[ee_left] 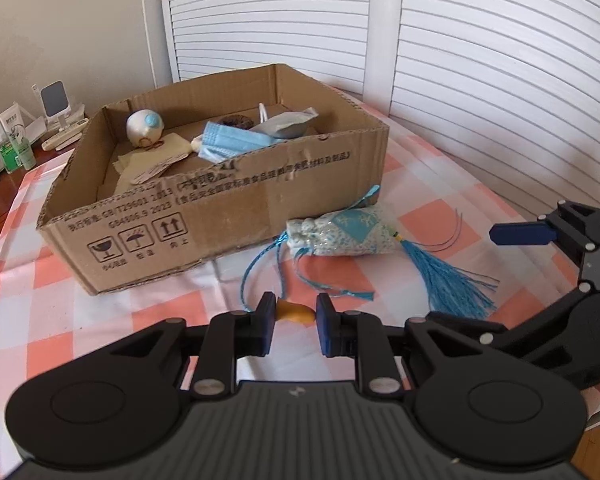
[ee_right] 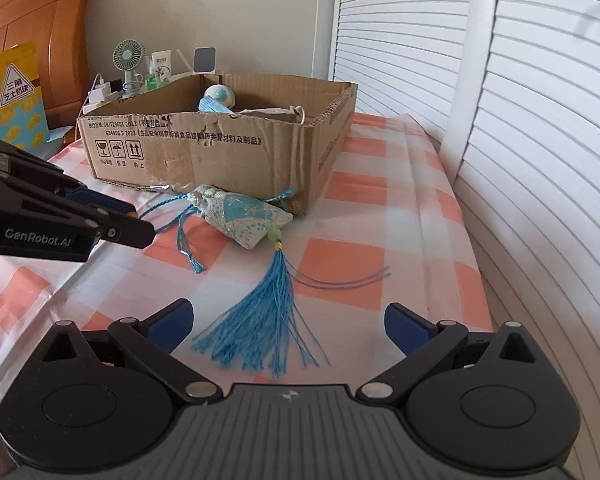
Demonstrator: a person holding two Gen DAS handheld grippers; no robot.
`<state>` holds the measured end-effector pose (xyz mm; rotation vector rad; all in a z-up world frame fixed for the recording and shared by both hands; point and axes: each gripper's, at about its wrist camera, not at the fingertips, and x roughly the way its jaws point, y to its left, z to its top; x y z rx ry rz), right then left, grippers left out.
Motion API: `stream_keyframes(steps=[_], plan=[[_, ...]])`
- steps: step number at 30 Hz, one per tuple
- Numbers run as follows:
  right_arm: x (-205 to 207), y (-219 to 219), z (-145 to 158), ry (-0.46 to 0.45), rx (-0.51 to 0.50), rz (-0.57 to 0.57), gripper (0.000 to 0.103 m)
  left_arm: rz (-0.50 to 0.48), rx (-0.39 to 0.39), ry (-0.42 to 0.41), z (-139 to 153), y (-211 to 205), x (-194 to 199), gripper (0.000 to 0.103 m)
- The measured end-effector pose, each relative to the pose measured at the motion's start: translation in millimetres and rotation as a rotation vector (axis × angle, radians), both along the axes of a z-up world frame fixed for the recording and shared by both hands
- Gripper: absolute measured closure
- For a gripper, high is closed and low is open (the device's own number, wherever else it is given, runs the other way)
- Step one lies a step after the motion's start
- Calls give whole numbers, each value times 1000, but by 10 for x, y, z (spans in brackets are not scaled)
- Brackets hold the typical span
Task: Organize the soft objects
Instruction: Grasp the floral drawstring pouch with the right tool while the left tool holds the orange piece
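Note:
My left gripper [ee_left: 295, 309] is shut on a small orange soft piece [ee_left: 296, 315], held just above the checked cloth in front of the cardboard box [ee_left: 220, 216]. From the right wrist view the left gripper [ee_right: 138, 221] comes in from the left, near the box [ee_right: 204, 152]. A blue-and-white sachet [ee_left: 340, 236] [ee_right: 248, 216] lies against the box's near corner, its blue tassel [ee_right: 264, 320] spread toward me. My right gripper [ee_right: 288, 325] stands open over the tassel's end, with nothing pressed; it shows at the right [ee_left: 462, 276]. Inside the box lie a blue face mask [ee_left: 228, 140], a white ball [ee_left: 144, 124] and a grey pouch [ee_left: 288, 124].
The pink-and-white checked cloth [ee_right: 380, 208] covers the table. White louvred doors [ee_right: 540, 160] stand close along the right side. Bottles, a small fan [ee_right: 128, 58] and chargers crowd the far left behind the box. A wooden headboard [ee_right: 64, 40] and a yellow bag [ee_right: 12, 92] are at the left.

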<state>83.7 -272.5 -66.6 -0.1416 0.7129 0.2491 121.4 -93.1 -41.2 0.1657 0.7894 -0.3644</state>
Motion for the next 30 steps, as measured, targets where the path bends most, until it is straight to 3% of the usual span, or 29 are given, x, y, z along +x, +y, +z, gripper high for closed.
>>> stream_keyframes(steps=[13,24,30], plan=[[639,380,-95,29,-19,142,0,36,15,19,-51,422,-5,83],[619,493,-15,117,-43,265,0,31,4,25,-83,530,-17,83],[811,562,25,99,-79,234,0,38,-7,23,-72,564,-34,83]])
